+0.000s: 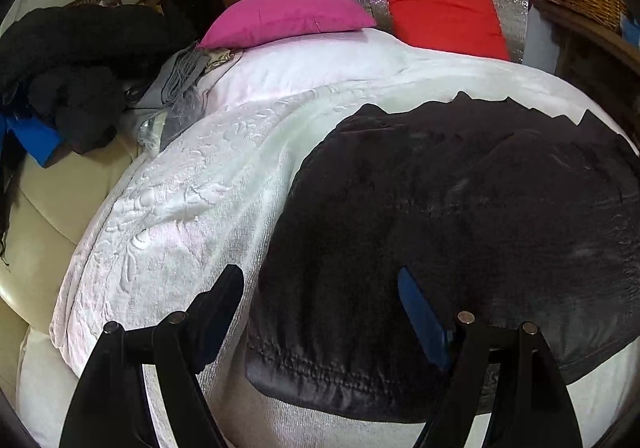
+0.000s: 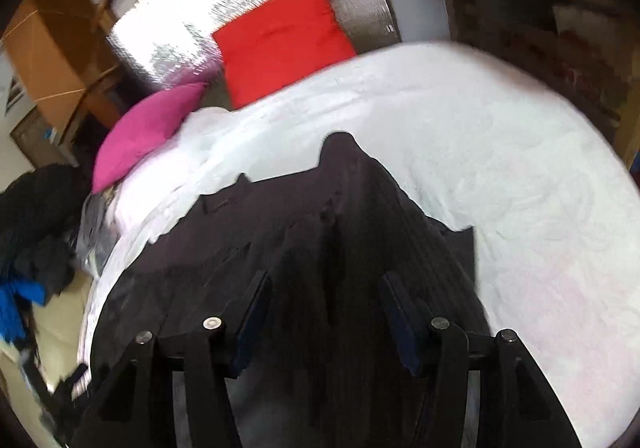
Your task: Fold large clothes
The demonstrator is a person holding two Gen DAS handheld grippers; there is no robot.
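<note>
left gripper [image 1: 320, 296] fingers spread, empty, over dark garment [image 1: 440, 228] | right gripper [image 2: 324, 300] spread; raised garment fold between fingers, only this view | cushions: one pink [image 1: 288, 18], one red [image 1: 444, 12]

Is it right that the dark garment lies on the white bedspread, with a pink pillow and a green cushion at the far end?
Not quite. The cushion is red, not green, as the left wrist view shows. The rest holds: the dark garment lies on the white bedspread, with the pink pillow at the far end.
</note>
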